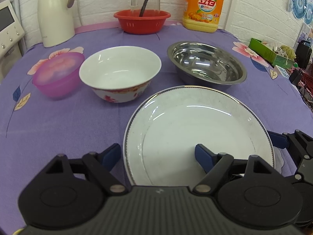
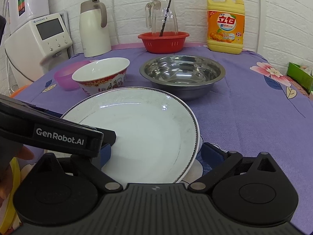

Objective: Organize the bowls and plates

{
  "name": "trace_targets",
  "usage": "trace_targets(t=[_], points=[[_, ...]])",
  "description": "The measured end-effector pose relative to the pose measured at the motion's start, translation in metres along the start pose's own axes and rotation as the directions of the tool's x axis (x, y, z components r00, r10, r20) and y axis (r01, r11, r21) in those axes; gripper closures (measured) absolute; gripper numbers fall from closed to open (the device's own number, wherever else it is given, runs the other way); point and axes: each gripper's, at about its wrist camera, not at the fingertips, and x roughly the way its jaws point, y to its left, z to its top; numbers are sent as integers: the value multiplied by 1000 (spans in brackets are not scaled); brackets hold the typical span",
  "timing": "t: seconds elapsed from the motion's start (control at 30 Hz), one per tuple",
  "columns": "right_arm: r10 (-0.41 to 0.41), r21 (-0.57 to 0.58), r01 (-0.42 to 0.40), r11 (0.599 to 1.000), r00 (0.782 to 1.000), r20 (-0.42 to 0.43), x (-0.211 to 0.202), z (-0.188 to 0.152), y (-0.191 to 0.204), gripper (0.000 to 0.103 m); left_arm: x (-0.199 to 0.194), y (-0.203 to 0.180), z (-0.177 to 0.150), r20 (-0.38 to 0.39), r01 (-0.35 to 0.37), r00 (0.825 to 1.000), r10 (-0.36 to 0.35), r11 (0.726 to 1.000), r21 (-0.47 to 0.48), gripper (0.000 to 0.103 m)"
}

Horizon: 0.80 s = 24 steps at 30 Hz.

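A white plate (image 1: 197, 133) (image 2: 140, 133) with a dark patterned rim lies on the purple cloth near the front edge. Behind it stand a white bowl (image 1: 120, 72) (image 2: 101, 74) with red decoration, a steel bowl (image 1: 206, 62) (image 2: 183, 76) and a pink plastic bowl (image 1: 57, 74) (image 2: 65, 77). My left gripper (image 1: 157, 153) is open, its jaws astride the plate's left rim. My right gripper (image 2: 157, 152) is open, astride the plate's right rim. The left gripper's body (image 2: 58, 135) crosses the right wrist view; the right gripper shows in the left wrist view (image 1: 293, 145).
At the back stand a red basket (image 1: 141, 21) (image 2: 163, 41) holding a glass jug (image 2: 162, 17), a yellow detergent bottle (image 1: 203, 7) (image 2: 226, 23) and a white kettle (image 1: 55, 13) (image 2: 93, 29). A water dispenser (image 2: 39, 39) sits at left, a green box (image 1: 268, 51) at right.
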Motion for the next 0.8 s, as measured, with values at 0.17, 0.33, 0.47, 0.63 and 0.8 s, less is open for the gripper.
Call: trace_targets(t=[0.17, 0.33, 0.47, 0.63, 0.8], points=[[-2, -4, 2, 1000, 1000, -1, 0, 0, -1, 0, -2, -3, -1, 14, 23, 1000, -23, 999, 25, 32], [2, -16, -2, 1000, 1000, 5, 0, 0, 6, 0, -4, -3, -3, 28, 11, 1000, -11, 1000, 8, 40], [-17, 9, 17, 1000, 1000, -8, -7, 0, 9, 0, -19, -2, -10, 38, 28, 999, -28, 999, -19, 50], [-19, 12, 19, 1000, 999, 45, -44, -1, 26, 0, -60, 5, -18, 106, 42, 994, -38, 998, -37, 50], [15, -46, -10, 999, 994, 109, -78, 2, 62, 0, -112, 28, -38, 176, 15, 984, -2, 997, -76, 51]])
